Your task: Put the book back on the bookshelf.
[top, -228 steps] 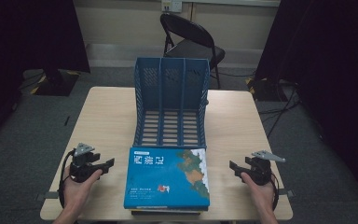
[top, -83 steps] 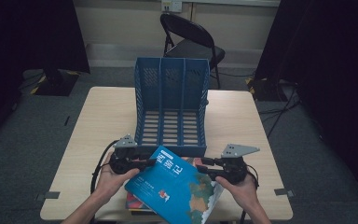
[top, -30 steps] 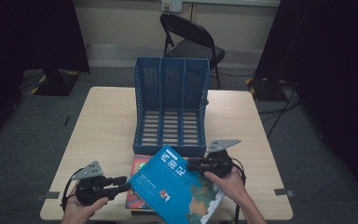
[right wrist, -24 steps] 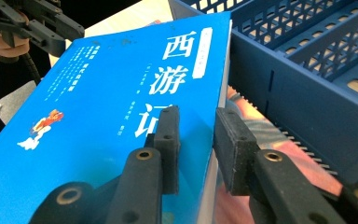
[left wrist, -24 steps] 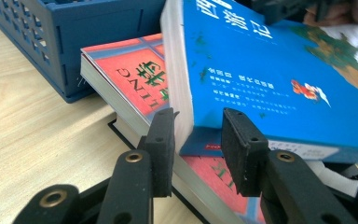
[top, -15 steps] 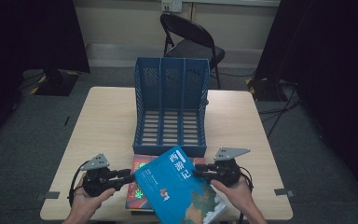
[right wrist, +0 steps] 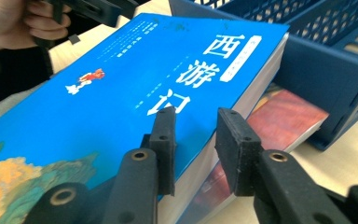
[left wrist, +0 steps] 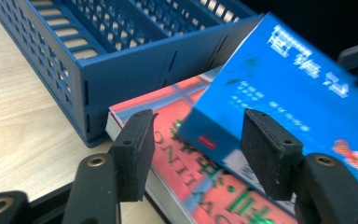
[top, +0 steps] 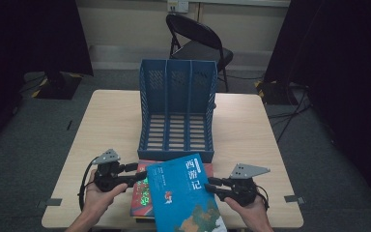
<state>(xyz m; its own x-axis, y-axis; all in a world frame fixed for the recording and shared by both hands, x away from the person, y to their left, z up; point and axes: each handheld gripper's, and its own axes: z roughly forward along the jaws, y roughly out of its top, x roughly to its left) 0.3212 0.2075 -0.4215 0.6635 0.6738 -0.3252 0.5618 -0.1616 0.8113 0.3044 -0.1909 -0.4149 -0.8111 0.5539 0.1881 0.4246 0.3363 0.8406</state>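
Right gripper point(right wrist: 193, 154) clamps the blue book point(top: 186, 195) tilted before the blue file rack point(top: 176, 108), ready for slotting; left gripper point(left wrist: 196, 149) jaws, just opening, straddle its corner.

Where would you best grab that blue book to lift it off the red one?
Probably by the blue book at its two long edges, one gripper from each side. It lies tilted on the red book, so its edges overhang. The right gripper already straddles the page edge; the left gripper, jaws just opened, faces the spine corner.
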